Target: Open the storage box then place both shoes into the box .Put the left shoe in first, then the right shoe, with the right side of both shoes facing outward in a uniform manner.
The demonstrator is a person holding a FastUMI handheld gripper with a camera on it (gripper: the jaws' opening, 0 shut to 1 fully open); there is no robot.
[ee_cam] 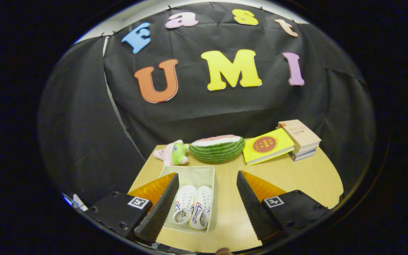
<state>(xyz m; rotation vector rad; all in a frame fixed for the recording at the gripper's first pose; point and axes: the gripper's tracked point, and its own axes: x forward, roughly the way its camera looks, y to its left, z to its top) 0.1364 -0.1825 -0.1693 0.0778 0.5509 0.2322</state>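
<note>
An open pale fabric storage box (197,174) stands on the wooden table (296,177), partly behind my left finger. Two small white shoes with red and blue stripes lie inside it side by side: one (183,204) on the left, the other (202,207) on the right, toes pointing away from me. My gripper (205,177) hangs above the table with its fingers wide apart and nothing between them. The left finger (159,209) covers the box's left wall; the right finger (251,202) is over bare table to the right of the box.
Beyond the box, along the table's far edge, lie a pink and green plush toy (172,152), a watermelon-slice toy (217,148), a yellow book (267,145) and a stack of books (301,138). Black cloth walls close the booth behind and at both sides.
</note>
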